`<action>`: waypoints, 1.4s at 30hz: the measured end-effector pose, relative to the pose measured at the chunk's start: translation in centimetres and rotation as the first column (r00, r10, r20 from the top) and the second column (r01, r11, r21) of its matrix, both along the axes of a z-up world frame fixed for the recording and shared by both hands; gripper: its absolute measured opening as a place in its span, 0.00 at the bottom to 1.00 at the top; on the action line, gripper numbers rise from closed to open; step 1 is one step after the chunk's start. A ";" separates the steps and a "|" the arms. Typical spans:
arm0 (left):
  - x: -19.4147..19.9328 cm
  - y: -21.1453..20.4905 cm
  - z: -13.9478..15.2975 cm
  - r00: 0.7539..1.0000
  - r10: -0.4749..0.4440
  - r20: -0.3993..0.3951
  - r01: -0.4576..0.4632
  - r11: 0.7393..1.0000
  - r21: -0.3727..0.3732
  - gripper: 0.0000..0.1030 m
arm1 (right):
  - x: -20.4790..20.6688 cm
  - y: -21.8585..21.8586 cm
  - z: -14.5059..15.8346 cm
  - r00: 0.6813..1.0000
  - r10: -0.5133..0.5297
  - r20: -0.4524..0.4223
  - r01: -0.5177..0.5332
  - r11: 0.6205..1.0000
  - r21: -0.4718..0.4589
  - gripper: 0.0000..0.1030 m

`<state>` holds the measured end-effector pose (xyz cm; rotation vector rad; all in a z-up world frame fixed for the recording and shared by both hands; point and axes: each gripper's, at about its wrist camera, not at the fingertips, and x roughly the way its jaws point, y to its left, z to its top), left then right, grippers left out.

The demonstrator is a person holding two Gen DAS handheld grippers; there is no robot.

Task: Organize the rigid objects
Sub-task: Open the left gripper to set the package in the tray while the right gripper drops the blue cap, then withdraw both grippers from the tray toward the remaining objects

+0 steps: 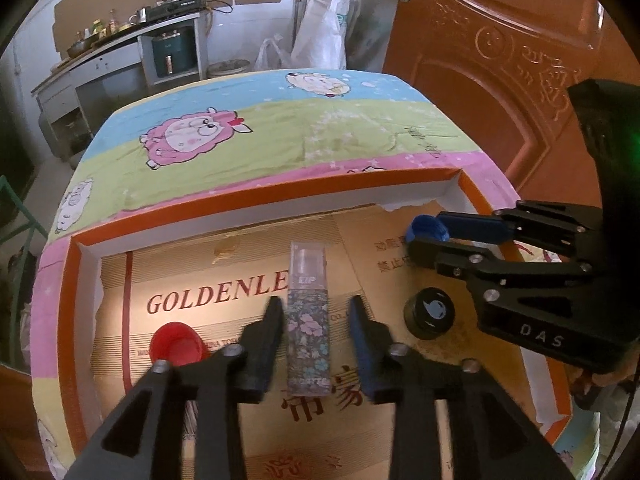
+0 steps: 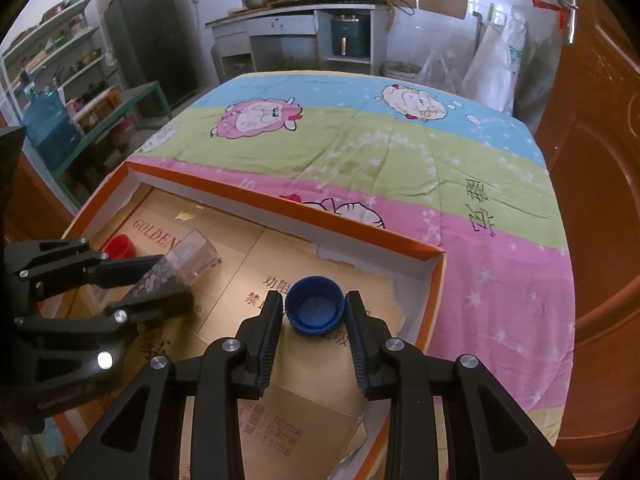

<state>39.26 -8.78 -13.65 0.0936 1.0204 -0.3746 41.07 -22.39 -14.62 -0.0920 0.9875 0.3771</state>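
Observation:
A floral-patterned bottle with a clear cap [image 1: 308,320] lies between the fingers of my left gripper [image 1: 314,312], which stand a little apart from its sides; it also shows in the right wrist view [image 2: 176,270]. My right gripper [image 2: 314,312] is shut on a blue bottle cap [image 2: 315,305], open side up; the cap shows in the left wrist view [image 1: 426,229] too. A red cap [image 1: 176,344] lies left of the bottle and a black round lid [image 1: 429,313] lies to its right. All sit in an orange-rimmed box [image 1: 256,196] lined with cardboard.
The box rests on a table covered with a sheep-print cloth [image 2: 380,152]. A brown door [image 1: 520,80] stands at the right. A kitchen counter [image 2: 304,20], a fridge [image 2: 156,48] and shelves [image 2: 60,64] stand beyond the table.

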 end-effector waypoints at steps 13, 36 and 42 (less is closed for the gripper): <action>-1.6 0.2 1.8 0.998 -0.007 0.056 0.008 1.000 -0.017 0.47 | -1.2 -0.3 1.1 1.000 -0.012 0.023 0.012 1.000 0.023 0.44; -6.0 1.7 5.6 0.993 0.023 0.119 -0.019 0.999 -0.038 0.47 | -6.6 0.6 4.3 0.999 -0.017 0.048 0.015 0.999 0.036 0.44; -7.3 2.3 6.5 0.991 0.032 0.127 -0.026 0.999 -0.047 0.47 | -8.2 1.1 5.1 0.998 -0.012 0.054 0.011 1.000 0.028 0.44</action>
